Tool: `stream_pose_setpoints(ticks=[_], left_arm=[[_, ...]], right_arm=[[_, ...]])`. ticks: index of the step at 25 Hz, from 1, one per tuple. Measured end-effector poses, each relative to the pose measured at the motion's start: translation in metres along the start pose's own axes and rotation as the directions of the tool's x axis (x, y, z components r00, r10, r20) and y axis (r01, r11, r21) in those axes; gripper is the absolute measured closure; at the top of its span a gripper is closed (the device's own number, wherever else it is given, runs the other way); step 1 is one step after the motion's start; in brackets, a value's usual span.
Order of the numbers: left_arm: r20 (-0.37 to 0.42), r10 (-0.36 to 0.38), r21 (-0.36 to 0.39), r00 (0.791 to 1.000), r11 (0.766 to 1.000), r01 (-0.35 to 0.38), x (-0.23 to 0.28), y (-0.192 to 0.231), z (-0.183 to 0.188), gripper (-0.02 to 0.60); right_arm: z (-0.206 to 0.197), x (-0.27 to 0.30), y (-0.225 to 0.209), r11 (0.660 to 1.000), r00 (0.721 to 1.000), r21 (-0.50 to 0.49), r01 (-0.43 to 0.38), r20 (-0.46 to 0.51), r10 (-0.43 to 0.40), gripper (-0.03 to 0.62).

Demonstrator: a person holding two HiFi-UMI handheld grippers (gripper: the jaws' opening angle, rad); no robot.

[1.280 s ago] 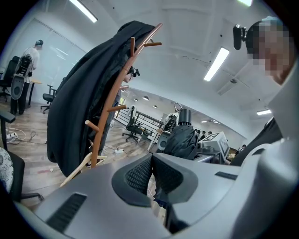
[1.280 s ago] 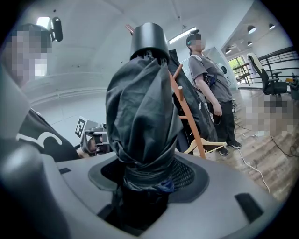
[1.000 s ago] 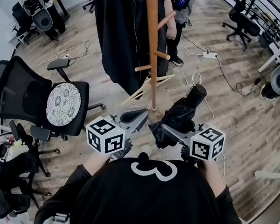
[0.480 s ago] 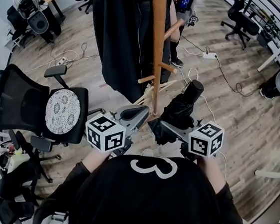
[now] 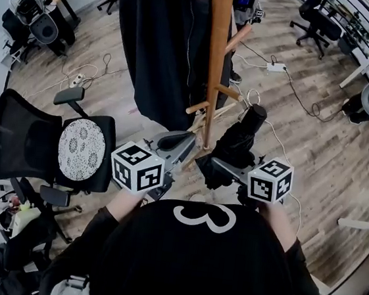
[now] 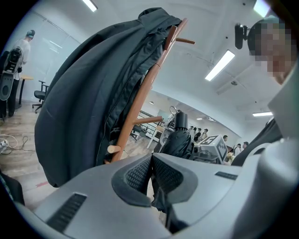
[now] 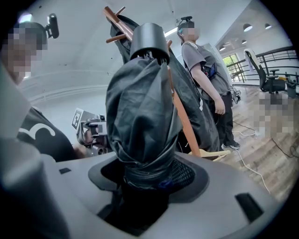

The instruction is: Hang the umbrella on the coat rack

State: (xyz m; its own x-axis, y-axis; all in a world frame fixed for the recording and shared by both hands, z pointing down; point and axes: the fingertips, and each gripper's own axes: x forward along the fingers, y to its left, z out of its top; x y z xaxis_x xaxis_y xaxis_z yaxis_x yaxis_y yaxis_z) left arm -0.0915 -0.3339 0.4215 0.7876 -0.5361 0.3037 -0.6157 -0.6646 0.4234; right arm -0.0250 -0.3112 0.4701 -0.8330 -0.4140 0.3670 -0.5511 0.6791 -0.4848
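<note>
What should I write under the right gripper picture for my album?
Right gripper clamped on a folded black fabric umbrella, in front of a wooden coat rack holding a dark coat.

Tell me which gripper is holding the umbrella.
The right gripper: its jaws clamp the folded black umbrella. The left gripper has its jaws together, the umbrella beside it.

We count one umbrella (image 5: 238, 143) — folded, black; one coat rack (image 5: 215, 61), carrying one dark coat (image 5: 159, 48); two claws, the left claw (image 5: 183, 143) and the right claw (image 5: 210, 169); two marker cubes (image 5: 136, 166), one per claw; one chair with a patterned cushion (image 5: 78, 148); one power strip (image 5: 275, 66) on the floor — and one bystander (image 7: 205, 70) beside the rack.
</note>
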Motion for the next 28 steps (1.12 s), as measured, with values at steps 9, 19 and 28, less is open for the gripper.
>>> stream_pose_setpoints(ticks=[9,19,28], left_arm=[[-0.031,-0.032,0.015,0.999,0.999,0.032,0.007,0.004,-0.002,0.566],[-0.051,-0.031,0.01,0.998,0.999,0.032,0.013,0.01,-0.008,0.566],[-0.063,-0.022,-0.006,0.998,1.0,0.022,0.017,0.015,-0.011,0.566]], right_arm=[[-0.011,0.016,-0.012,1.0,1.0,0.021,0.02,-0.012,-0.02,0.319],[-0.018,0.028,-0.022,0.999,0.999,0.021,0.024,-0.033,-0.023,0.319],[-0.021,0.04,-0.029,1.0,0.998,0.028,0.012,-0.062,-0.01,0.319]])
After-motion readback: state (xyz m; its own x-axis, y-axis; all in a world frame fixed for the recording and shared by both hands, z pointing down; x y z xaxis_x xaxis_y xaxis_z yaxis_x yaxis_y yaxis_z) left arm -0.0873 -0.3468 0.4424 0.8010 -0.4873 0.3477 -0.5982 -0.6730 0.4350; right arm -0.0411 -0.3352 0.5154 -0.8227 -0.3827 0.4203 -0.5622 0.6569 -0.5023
